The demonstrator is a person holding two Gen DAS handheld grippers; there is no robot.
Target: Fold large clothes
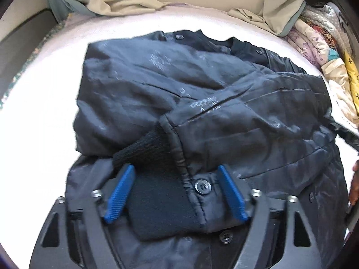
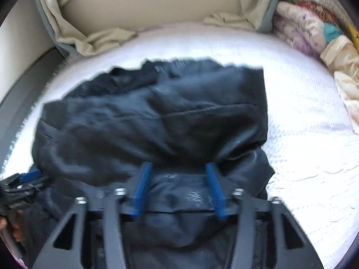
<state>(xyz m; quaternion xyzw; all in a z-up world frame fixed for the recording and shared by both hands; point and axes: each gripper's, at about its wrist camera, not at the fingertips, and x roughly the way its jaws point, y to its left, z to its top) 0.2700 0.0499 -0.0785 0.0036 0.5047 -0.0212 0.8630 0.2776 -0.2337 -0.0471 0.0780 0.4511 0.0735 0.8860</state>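
On a bed covered in a white textured sheet (image 1: pixel 56 116), a dark padded jacket (image 1: pixel 157 85) is lying partly folded. Both sleeves are resting across the body, and one black ribbed cuff (image 1: pixel 148 152) is lying near the front buttons (image 1: pixel 203 186), so the sleeve folds appear to be done. The lower part of the jacket is lying flat toward the cameras and is not yet brought up, so the final fold in half seems to be what is left.

The left gripper (image 1: pixel 177 192) is pointing down over the cuff with its blue pads (image 1: pixel 120 192) spread wide — nothing is being pinched between them. The right gripper (image 2: pixel 179 190) is hovering over the jacket's right side, its jaws standing apart and gripping no cloth, though that view is blurring. Crumpled beige fabric (image 1: pixel 125 2) is lying at the head of the bed, and a heap of patterned bedding (image 1: pixel 325 51) is sitting along the right edge.
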